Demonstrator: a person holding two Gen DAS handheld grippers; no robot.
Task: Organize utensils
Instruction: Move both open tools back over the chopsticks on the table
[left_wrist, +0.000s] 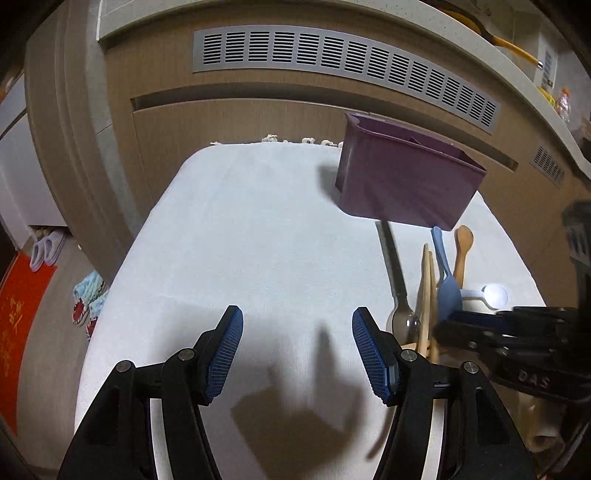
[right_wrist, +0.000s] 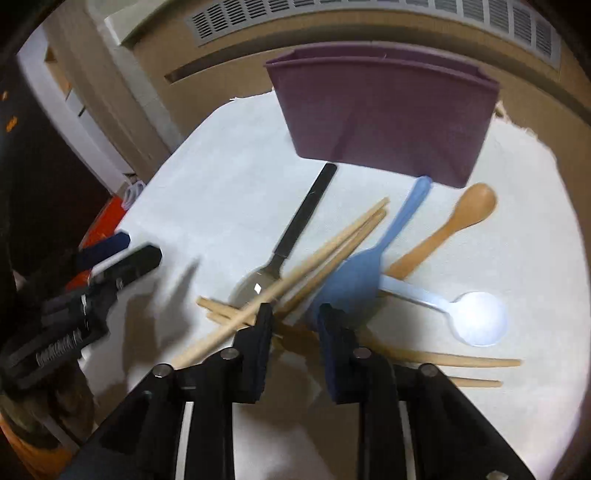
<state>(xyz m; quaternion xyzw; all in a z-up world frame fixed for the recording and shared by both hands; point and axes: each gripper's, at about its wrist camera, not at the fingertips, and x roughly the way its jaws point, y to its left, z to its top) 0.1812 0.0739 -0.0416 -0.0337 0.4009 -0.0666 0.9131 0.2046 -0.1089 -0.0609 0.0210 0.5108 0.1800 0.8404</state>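
Note:
A purple utensil holder (right_wrist: 384, 110) stands at the far side of the white cloth; it also shows in the left wrist view (left_wrist: 402, 177). In front of it lie a black-handled metal spoon (right_wrist: 295, 232), a blue spoon (right_wrist: 373, 258), a wooden spoon (right_wrist: 447, 229), a white spoon (right_wrist: 472, 314) and several wooden chopsticks (right_wrist: 332, 251) in a loose pile. My right gripper (right_wrist: 295, 314) is open, its tips just above the near end of the pile, holding nothing. My left gripper (left_wrist: 297, 325) is open and empty over bare cloth left of the pile.
The white cloth (left_wrist: 236, 236) covers a small table with edges falling off to the left and far side. A wooden cabinet with a grey vent (left_wrist: 332, 55) stands behind. Slippers (left_wrist: 88, 302) and a red mat (left_wrist: 18, 325) lie on the floor at left.

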